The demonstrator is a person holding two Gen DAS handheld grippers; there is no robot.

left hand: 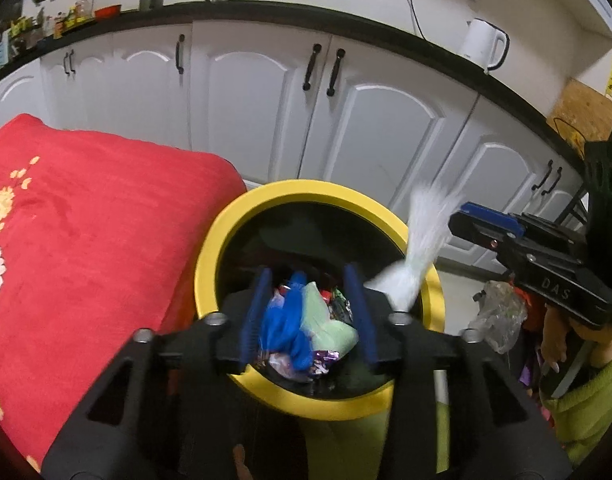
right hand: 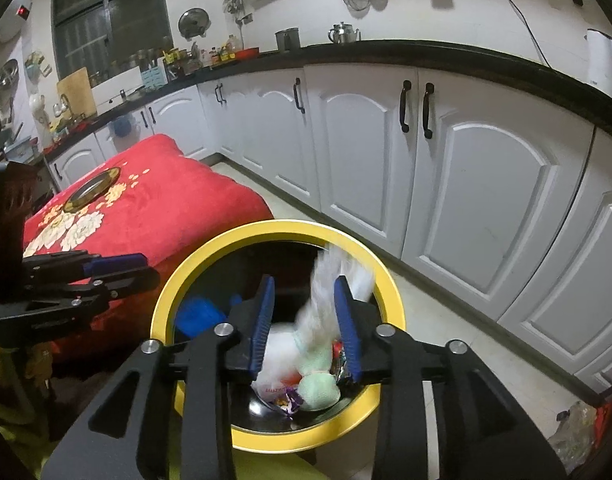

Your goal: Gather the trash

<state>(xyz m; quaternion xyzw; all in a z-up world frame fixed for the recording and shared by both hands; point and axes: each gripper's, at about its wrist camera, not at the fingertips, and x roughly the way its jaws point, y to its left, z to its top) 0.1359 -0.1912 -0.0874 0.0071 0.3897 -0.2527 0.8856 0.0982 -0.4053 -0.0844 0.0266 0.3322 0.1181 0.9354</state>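
A yellow-rimmed bin point(left hand: 209, 248) with a black liner stands on the floor; it also shows in the right wrist view point(right hand: 161, 300). Inside lie wrappers, a pale green piece point(left hand: 330, 328) and a blue piece point(left hand: 285, 320). My left gripper point(left hand: 306, 312) is open above the bin's mouth, with nothing between its fingers. My right gripper point(right hand: 306, 320) is open over the bin. A blurred white tissue point(right hand: 326, 292) is in mid-air between its fingers, not pinched; it also shows in the left wrist view point(left hand: 418, 240) beside the right gripper point(left hand: 466, 216).
A red flowered cushion point(left hand: 85, 220) lies left of the bin, touching its rim. White cabinets point(left hand: 366, 128) run behind under a black counter with a white kettle point(left hand: 482, 44). A crumpled clear plastic bag point(left hand: 498, 312) lies on the floor to the right.
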